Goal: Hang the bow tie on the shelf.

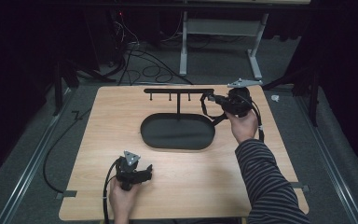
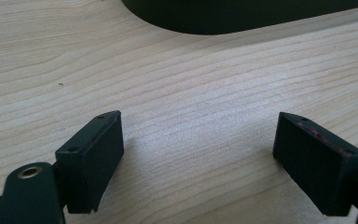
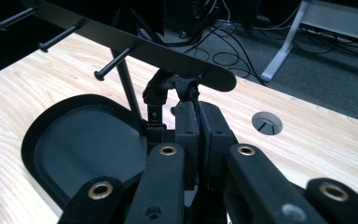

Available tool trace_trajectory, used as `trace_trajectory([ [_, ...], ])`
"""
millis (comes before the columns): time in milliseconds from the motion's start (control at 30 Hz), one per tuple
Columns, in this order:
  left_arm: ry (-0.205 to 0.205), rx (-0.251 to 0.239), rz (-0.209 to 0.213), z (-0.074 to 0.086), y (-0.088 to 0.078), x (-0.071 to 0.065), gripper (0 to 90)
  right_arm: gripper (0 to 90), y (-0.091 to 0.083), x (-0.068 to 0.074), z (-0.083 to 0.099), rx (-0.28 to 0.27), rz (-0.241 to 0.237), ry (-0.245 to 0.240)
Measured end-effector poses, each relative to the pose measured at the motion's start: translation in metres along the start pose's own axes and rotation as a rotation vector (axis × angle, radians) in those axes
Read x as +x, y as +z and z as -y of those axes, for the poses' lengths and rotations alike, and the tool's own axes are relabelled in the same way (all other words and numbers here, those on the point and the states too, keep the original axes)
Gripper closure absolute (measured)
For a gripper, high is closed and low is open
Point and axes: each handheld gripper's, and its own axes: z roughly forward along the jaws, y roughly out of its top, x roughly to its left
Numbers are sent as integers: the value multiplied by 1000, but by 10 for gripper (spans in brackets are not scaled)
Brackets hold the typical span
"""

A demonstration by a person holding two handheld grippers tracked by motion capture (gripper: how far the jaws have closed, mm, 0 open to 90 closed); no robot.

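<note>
The right tool [image 1: 210,99] is held up at the far right of the wooden surface [image 1: 98,140], beside the right end of the black stand's crossbar [image 1: 179,91]; in the right gripper view its two jaws are pressed together on a thin black strap [image 3: 186,88], which bunches just above the pads and just under the crossbar's rounded end; whether the strap touches the bar cannot be told; a dark loop shows beside this tool in the high view, near the crossbar's right tip. The stand rises on a slim post from a black oval tray [image 1: 177,132] near the middle of the surface; short pegs [image 3: 114,60] stick out along the crossbar. The left tool [image 1: 145,169] sits low at the near left of the surface, in the person's left hand [image 1: 122,198], well apart from the tray; its jaws stand wide apart over bare wood with nothing between them, the tray's edge showing farther off in the left gripper view. A striped sleeve [image 1: 265,182] comes in from the near right.
</note>
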Motion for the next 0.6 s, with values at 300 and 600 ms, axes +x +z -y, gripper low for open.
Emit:
trace_trajectory([
  [300, 0, 0, 0, 0, 0, 0, 165, 884, 11, -3, -2, 21, 15, 16],
  [600, 3, 3, 2, 0, 0, 0, 165, 882, 15, -8, -1, 34, 29, 40],
])
